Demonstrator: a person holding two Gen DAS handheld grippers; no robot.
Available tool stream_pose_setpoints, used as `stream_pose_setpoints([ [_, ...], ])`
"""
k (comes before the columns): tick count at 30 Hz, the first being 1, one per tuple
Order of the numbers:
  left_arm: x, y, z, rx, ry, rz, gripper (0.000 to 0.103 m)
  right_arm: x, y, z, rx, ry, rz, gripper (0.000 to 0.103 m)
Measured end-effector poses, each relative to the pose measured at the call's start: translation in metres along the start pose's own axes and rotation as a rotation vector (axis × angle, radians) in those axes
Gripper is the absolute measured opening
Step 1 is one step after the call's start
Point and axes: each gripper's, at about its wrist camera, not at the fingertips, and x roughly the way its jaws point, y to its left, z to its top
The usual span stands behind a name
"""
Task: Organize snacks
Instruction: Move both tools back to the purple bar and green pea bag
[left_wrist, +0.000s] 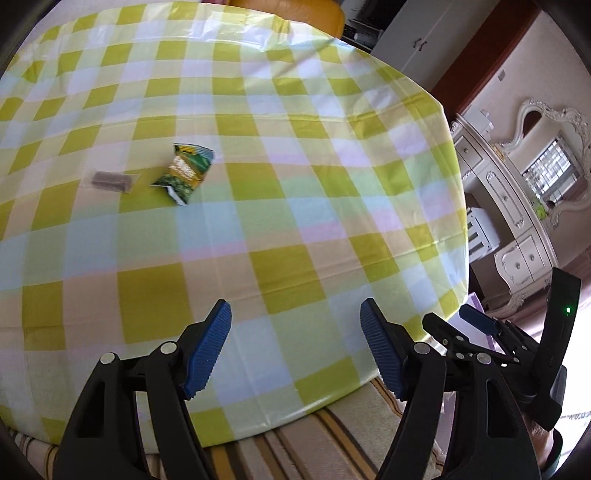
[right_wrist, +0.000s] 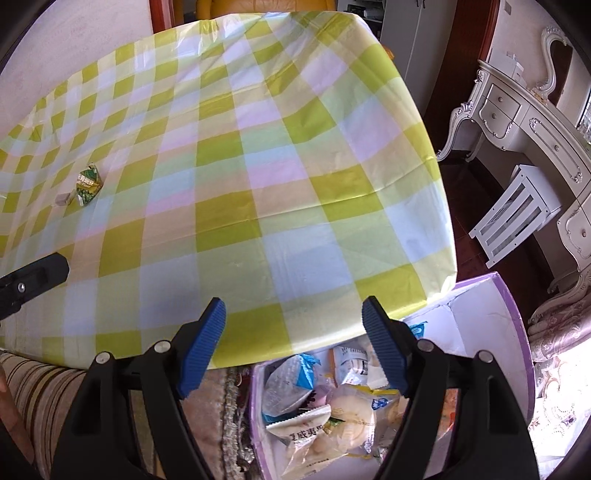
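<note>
Two snacks left out on the counter (left_wrist: 332, 184), both far left and well apart from my grippers. Leftmost: small dark bar in a clear wrapper (left_wrist: 110, 181). Just beside it on the right, perhaps touching at a corner: green packet (left_wrist: 184, 171), lying flat, crinkled, one end flared.

My left gripper (left_wrist: 295, 347) hangs above the near counter edge, jaws spread wide, nothing between them. My right gripper (right_wrist: 295, 347) is likewise spread and empty, poised over the counter's near right corner. Below that corner sits a purple box (right_wrist: 513, 332) already holding several wrapped snacks (right_wrist: 325, 406): blue-and-white pouches, pale round buns in clear film.

Judgement: collection is mostly done; the step in hand is fetching the last two pieces, and the left gripper is the nearer one.

To do it well: go for the green packet first, since it stands proud. Come in low along the cloth, line the pads across the packet's narrow width, pinch the puffed middle rather than the flared seal. Avoid snagging the checked cloth (left_wrist: 369, 277); it looks thin and wrinkled. The flat bar will need a shallower, scooping approach.
</note>
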Motion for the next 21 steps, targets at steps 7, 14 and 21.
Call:
stream_pose_setpoints([
  [7,-0.012,0.068,0.023,-0.112,-0.058,0.048,0.069,0.004,0.038,0.012,-0.029,-0.006,0.067,0.076],
  [14,-0.012,0.127,0.046,-0.215,-0.091,0.085,0.055,0.005,0.067,0.024,-0.029,-0.042,0.092,0.076],
  [21,0.007,0.146,0.067,-0.242,-0.088,0.067,0.046,0.008,0.096,0.037,-0.049,-0.067,0.126,0.076],
])
